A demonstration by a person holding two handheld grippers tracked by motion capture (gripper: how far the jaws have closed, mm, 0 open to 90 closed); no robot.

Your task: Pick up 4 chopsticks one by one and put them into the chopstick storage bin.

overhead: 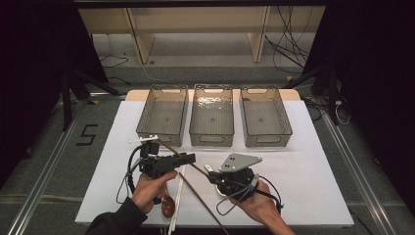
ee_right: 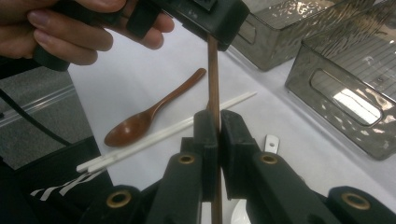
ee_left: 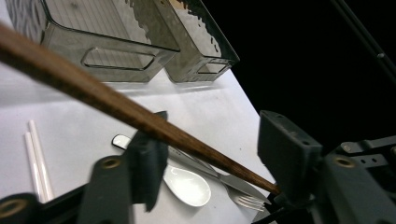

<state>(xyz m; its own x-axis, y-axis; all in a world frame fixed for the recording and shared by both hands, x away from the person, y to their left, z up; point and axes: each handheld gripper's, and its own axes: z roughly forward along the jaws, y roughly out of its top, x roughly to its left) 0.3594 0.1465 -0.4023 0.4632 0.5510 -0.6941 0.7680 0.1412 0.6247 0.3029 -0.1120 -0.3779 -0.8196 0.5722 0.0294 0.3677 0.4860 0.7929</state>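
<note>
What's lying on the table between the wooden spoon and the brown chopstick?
The pair of white chopsticks lies between the wooden spoon and the brown chopstick, as the right gripper view shows.

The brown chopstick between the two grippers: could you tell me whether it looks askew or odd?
Yes. The brown chopstick is off the table, slanting between both grippers. The right gripper clamps it, while the left gripper has it between its jaws, one pad not touching.

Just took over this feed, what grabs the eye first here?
A brown chopstick spans both grippers: the right gripper is shut on it, and it runs between the left gripper's jaws, which stand apart. Behind, three clear bins line the table's far edge. A brown spoon and white chopsticks lie near the person's side.
</note>
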